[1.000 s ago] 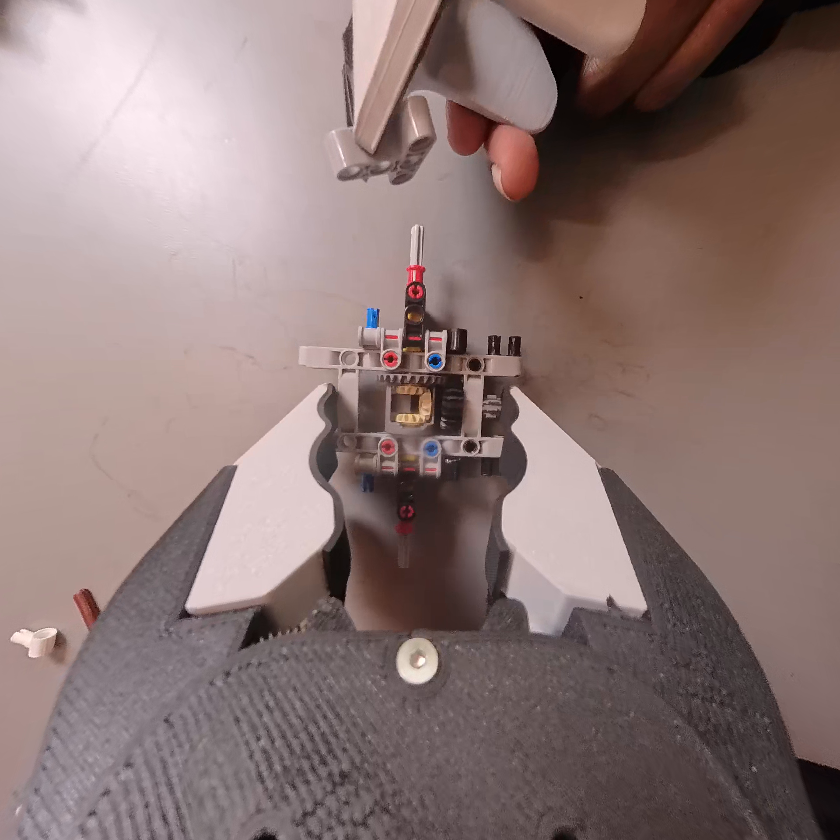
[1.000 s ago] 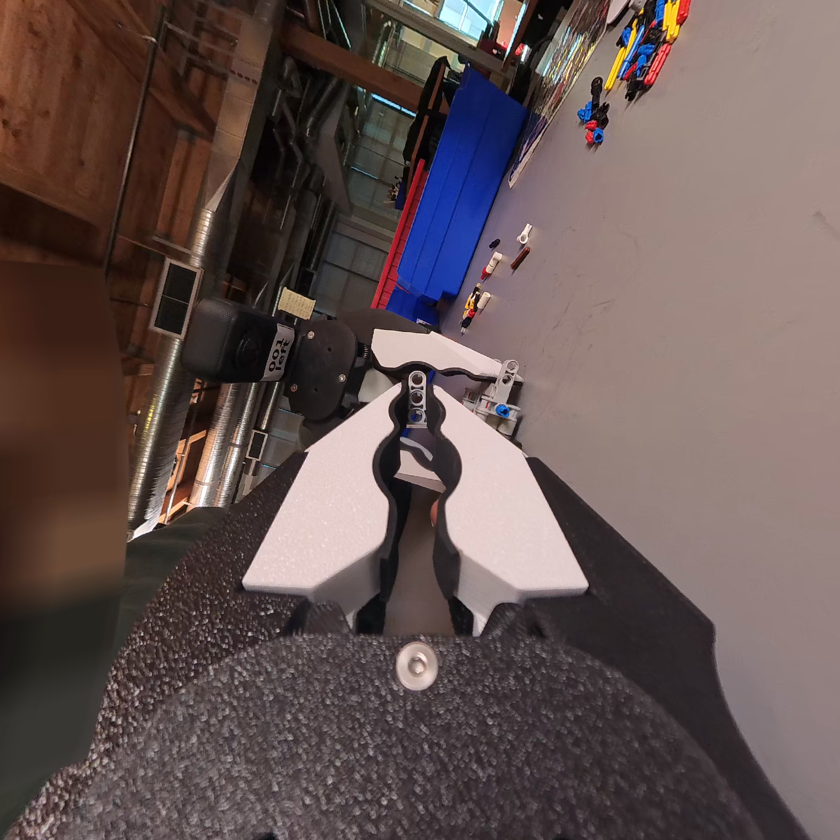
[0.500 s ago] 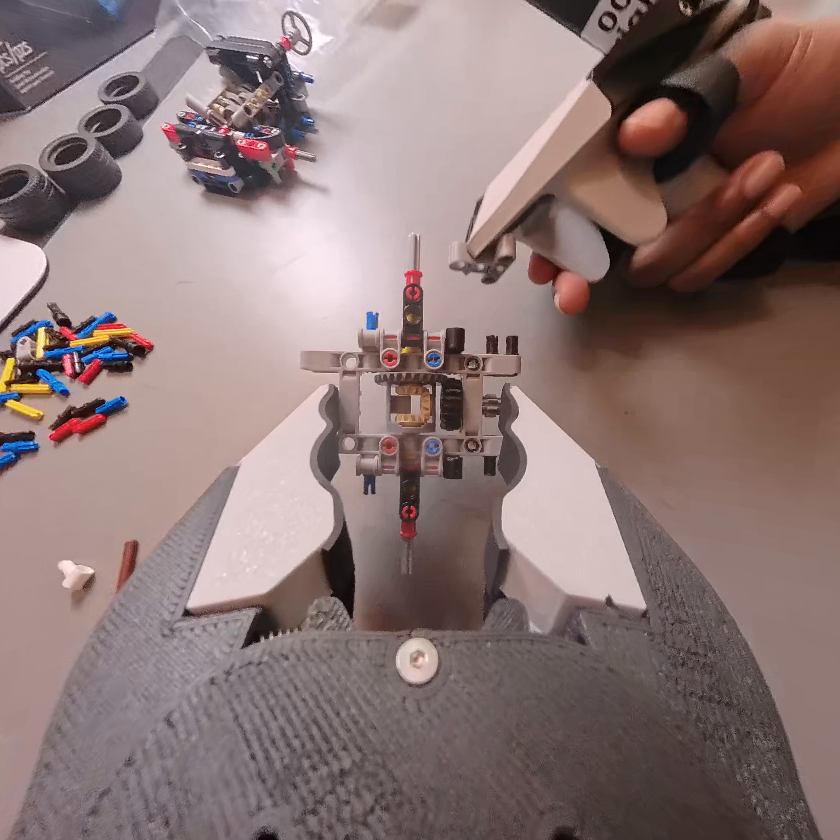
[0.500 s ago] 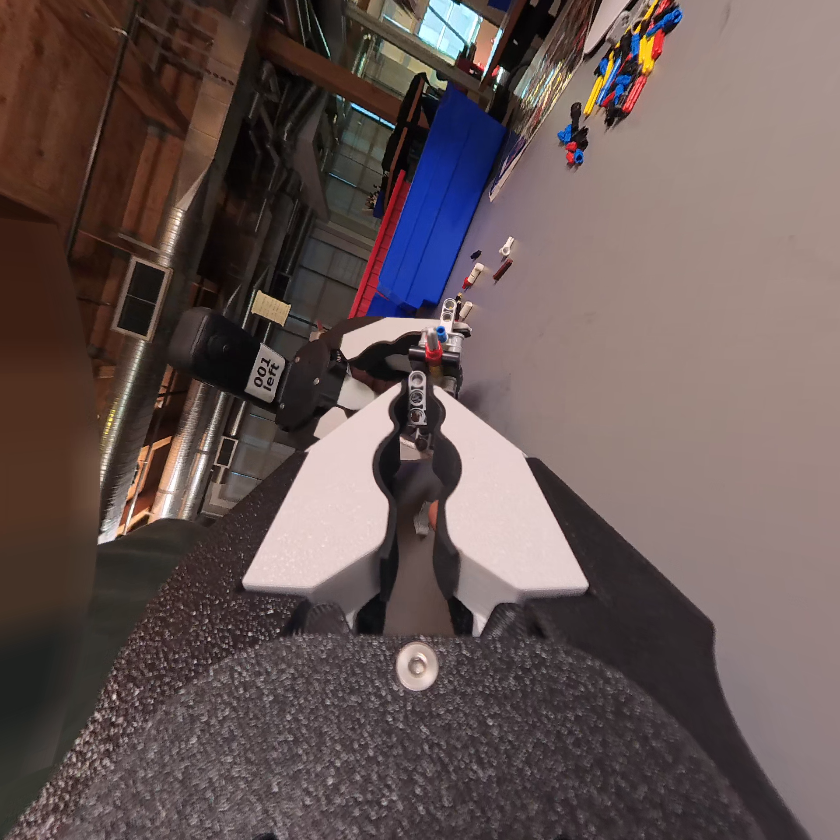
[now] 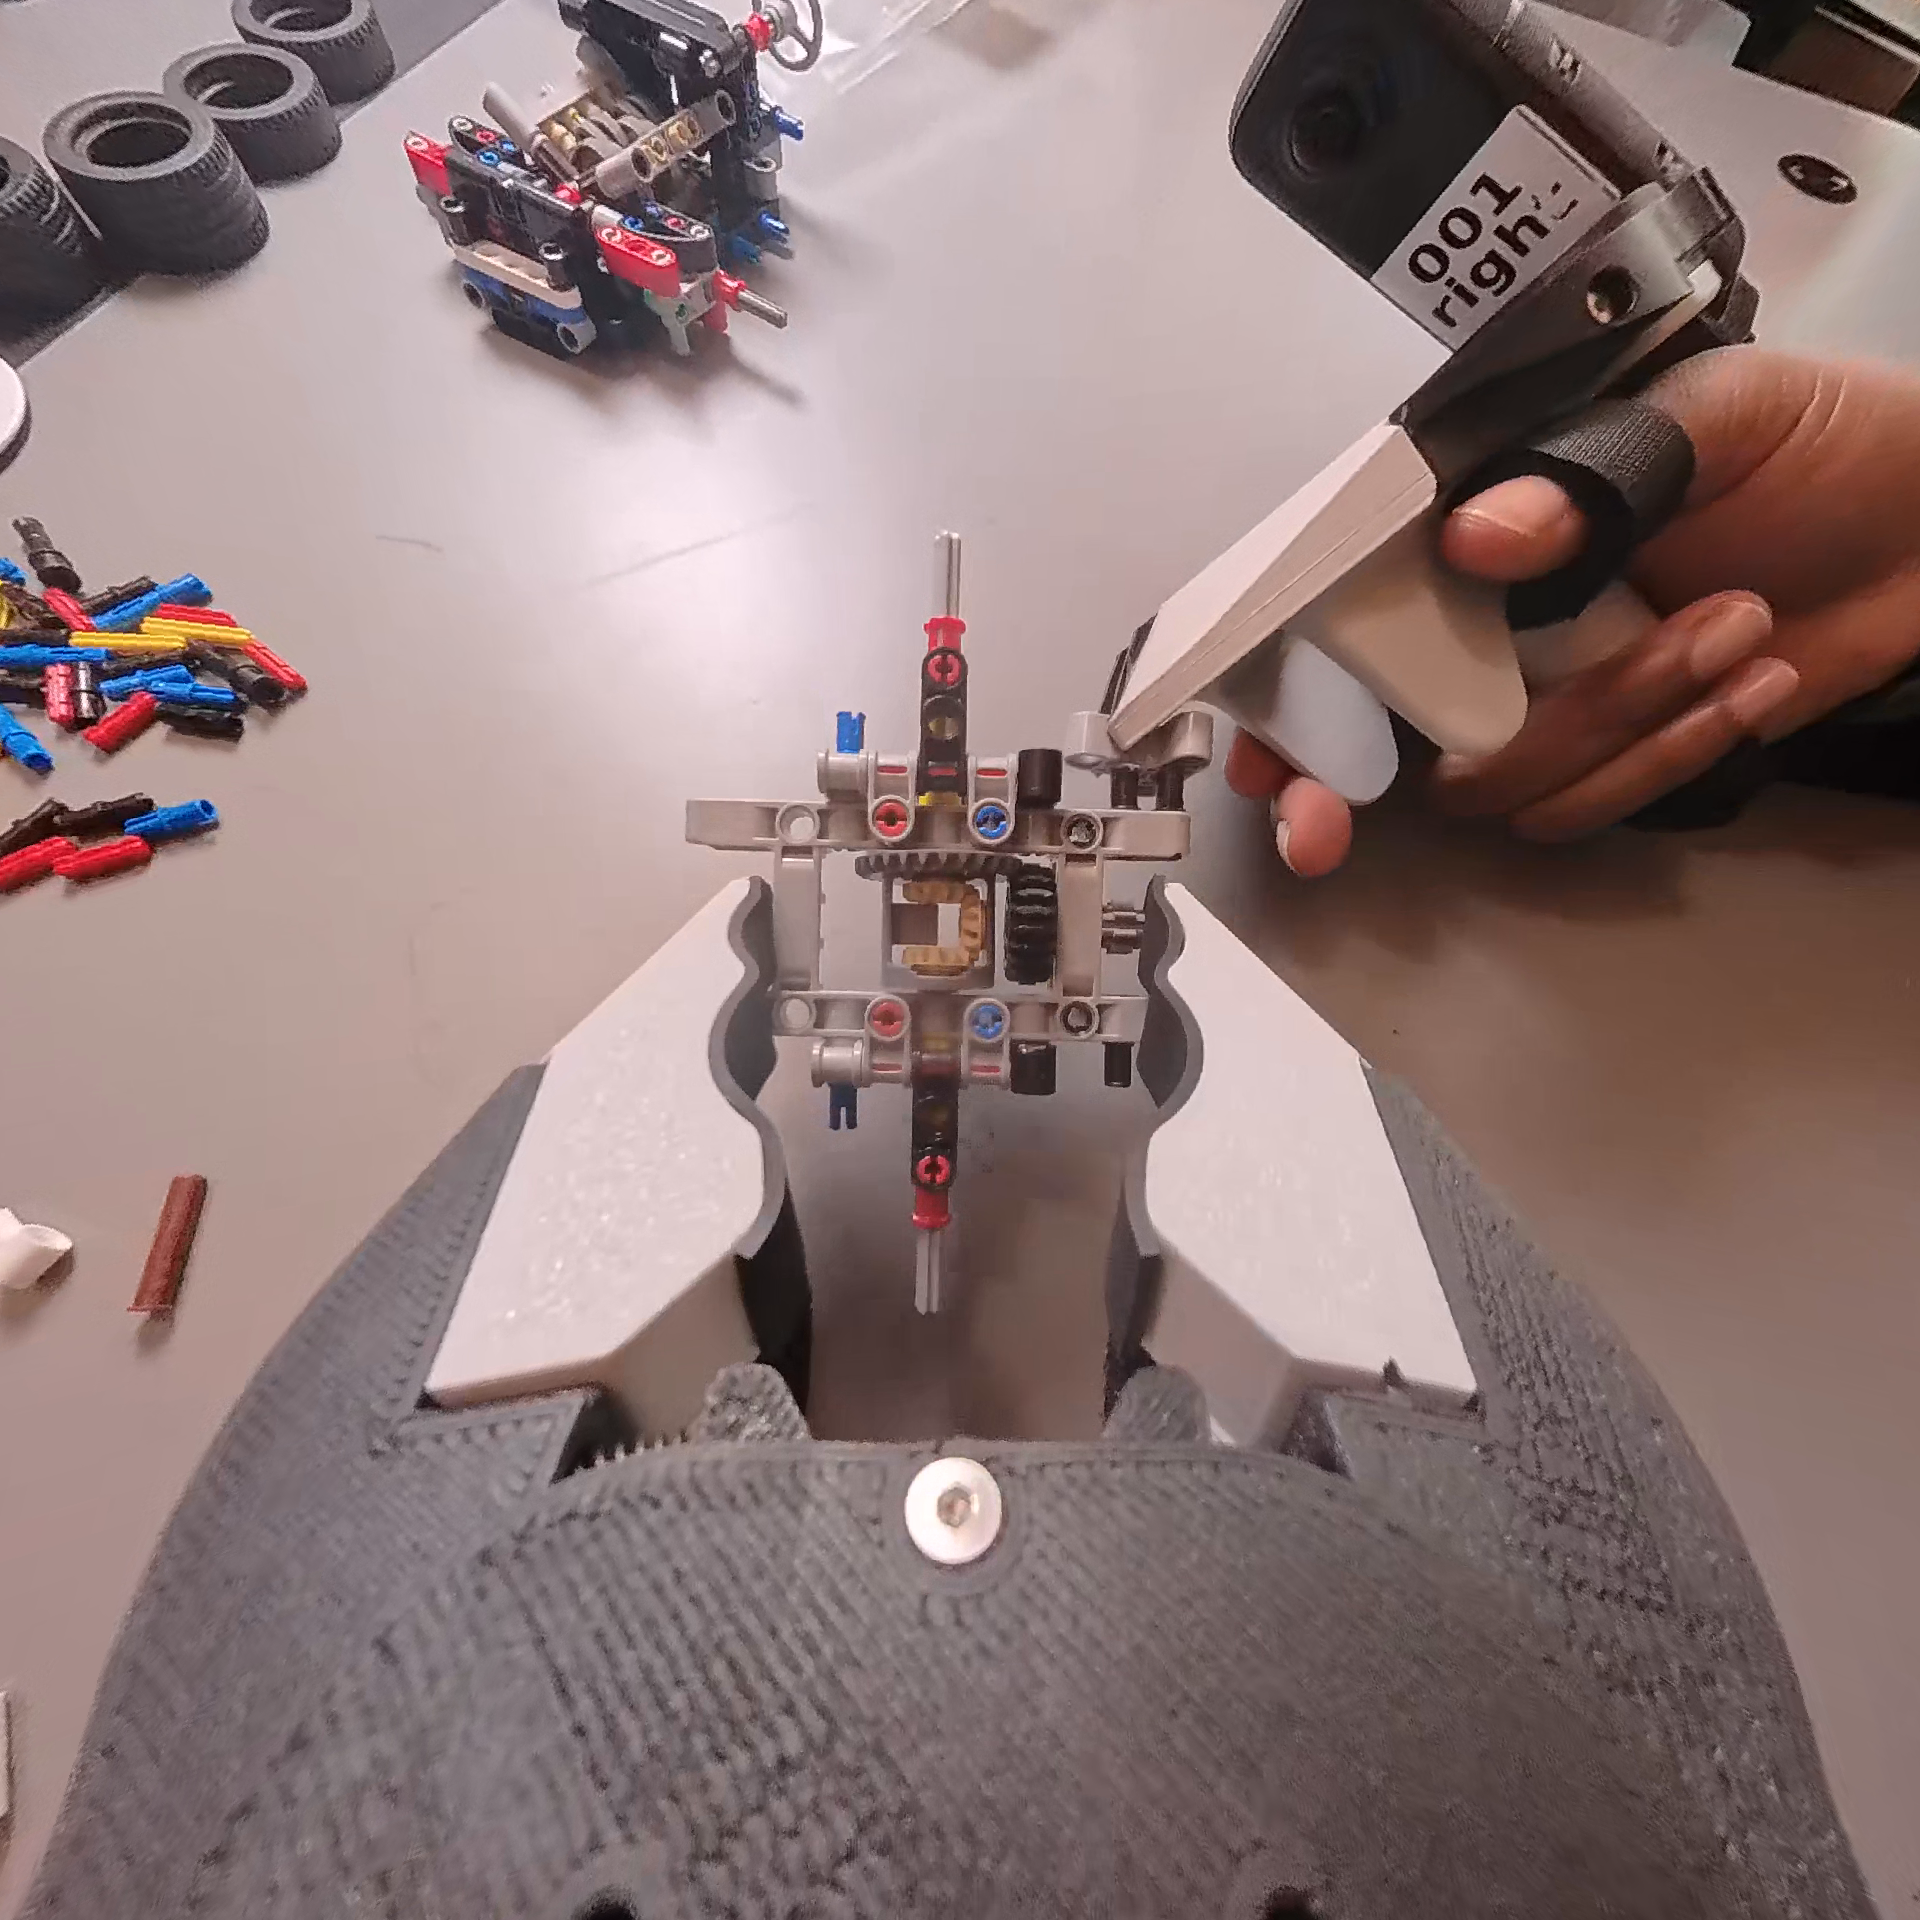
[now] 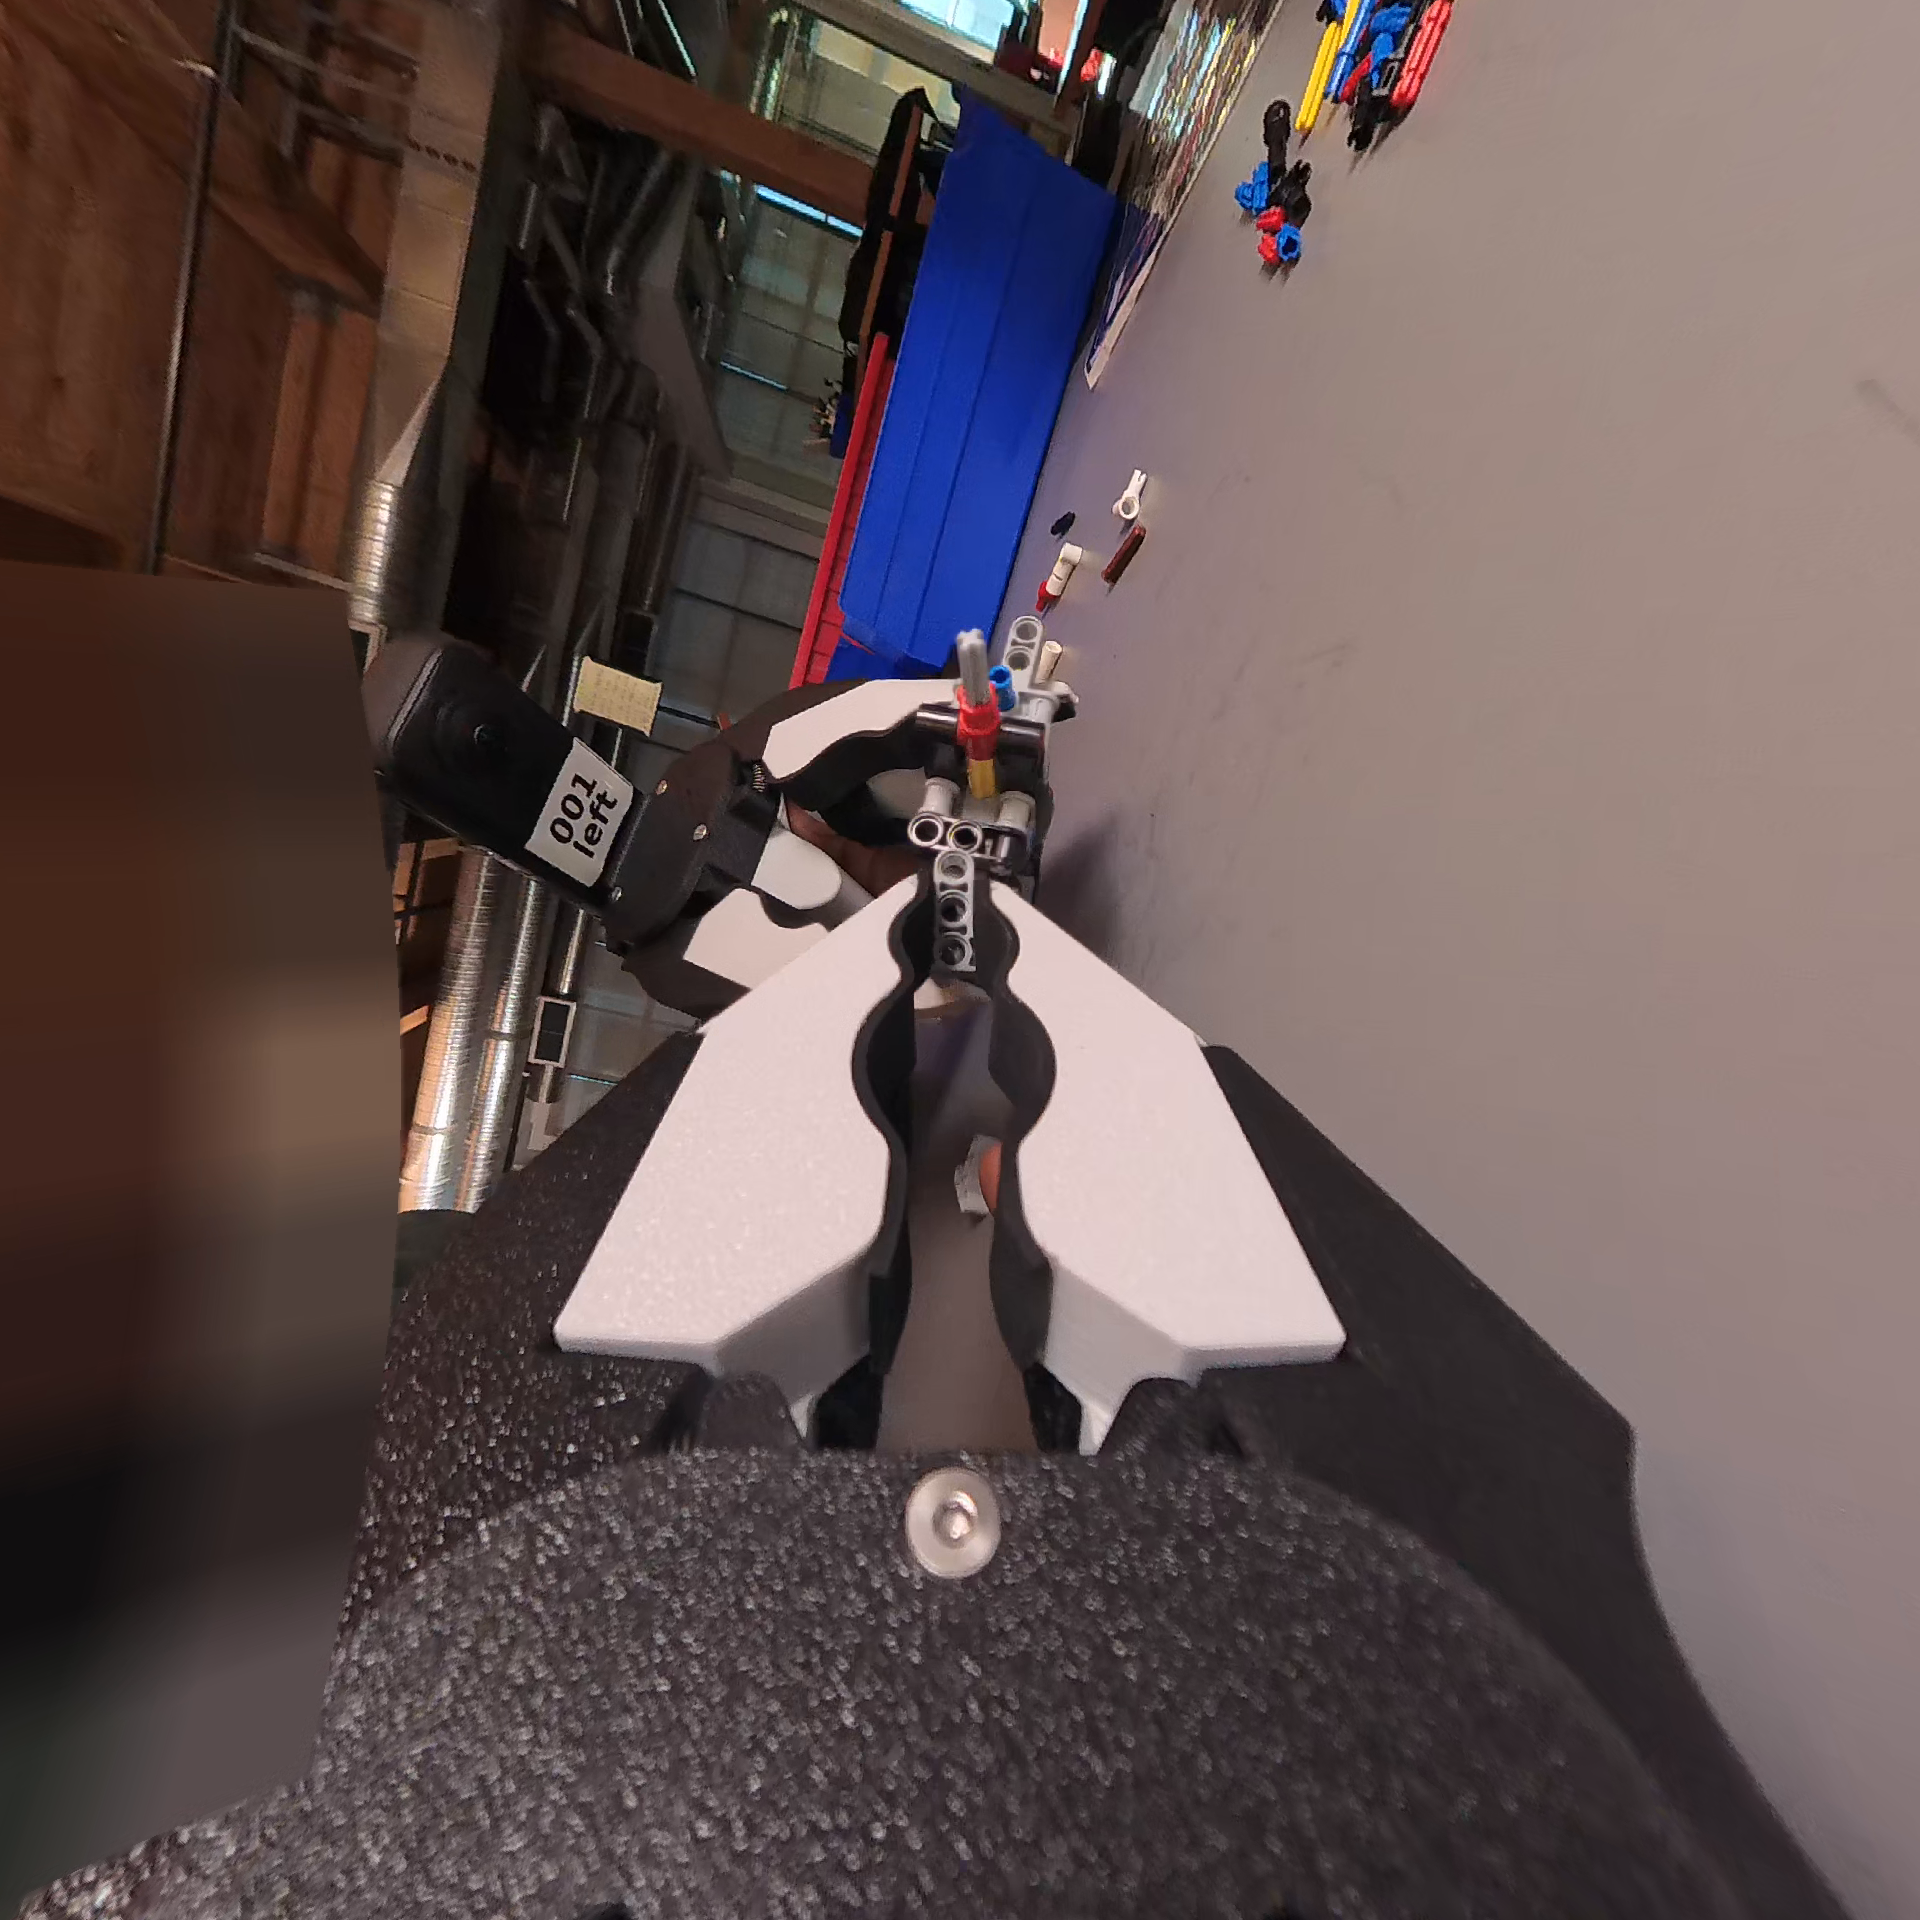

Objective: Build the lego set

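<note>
My left gripper (image 5: 958,951) is shut on a grey frame assembly (image 5: 940,914) with gears, red, blue and black pins and a long axle, held above the table. It also shows in the right wrist view (image 6: 987,769). My right gripper (image 6: 954,925) is shut on a small grey beam with three holes (image 6: 956,920). In the left wrist view the right gripper (image 5: 1148,717) holds that beam (image 5: 1143,740) right over two black pins (image 5: 1143,781) at the assembly's upper right corner.
A grey table (image 5: 520,499) carries a pile of coloured pins (image 5: 114,665) at the left, a partly built vehicle (image 5: 613,229) and black tyres (image 5: 156,166) at the back. A brown pin (image 5: 171,1236) and a white part (image 5: 26,1252) lie near left. Less than 4 cm separates the two grippers' tips.
The right gripper has brought the grey beam down and across to the black pins on the assembly. The left view has tilted up, showing more of the table.
</note>
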Action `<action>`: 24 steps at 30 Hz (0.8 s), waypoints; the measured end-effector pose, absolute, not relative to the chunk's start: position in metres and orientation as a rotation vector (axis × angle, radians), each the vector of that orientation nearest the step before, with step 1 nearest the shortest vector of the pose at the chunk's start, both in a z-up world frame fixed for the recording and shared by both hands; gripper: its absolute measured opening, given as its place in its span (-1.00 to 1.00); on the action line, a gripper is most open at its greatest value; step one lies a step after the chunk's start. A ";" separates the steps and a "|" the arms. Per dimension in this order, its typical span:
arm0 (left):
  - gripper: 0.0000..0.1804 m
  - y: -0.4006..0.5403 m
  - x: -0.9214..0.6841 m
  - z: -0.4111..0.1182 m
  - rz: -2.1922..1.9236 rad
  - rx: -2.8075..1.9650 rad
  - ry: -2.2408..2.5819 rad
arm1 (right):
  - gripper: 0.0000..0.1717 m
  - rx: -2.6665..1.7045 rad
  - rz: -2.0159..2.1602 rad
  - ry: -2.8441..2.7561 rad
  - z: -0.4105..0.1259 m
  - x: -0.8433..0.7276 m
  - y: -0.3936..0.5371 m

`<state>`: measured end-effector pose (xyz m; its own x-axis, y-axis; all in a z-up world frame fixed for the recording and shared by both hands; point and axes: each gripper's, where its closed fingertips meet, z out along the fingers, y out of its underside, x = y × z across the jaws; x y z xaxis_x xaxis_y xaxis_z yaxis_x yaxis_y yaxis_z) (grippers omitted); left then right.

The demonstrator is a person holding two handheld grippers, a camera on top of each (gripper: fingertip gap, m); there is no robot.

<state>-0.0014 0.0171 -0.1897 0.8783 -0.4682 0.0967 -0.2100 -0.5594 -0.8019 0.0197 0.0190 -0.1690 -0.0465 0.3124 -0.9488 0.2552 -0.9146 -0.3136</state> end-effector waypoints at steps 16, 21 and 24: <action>-0.22 0.019 0.002 -0.201 -0.393 -2.248 0.470 | -0.94 -2.159 2.065 -0.646 -0.173 0.020 0.021; -0.22 0.018 0.002 -0.202 -0.395 -2.269 0.482 | -0.94 -2.168 2.032 -0.677 -0.174 0.020 0.020; -0.22 0.019 0.002 -0.202 -0.392 -2.272 0.479 | -0.94 -2.147 1.948 -0.739 -0.173 0.020 0.021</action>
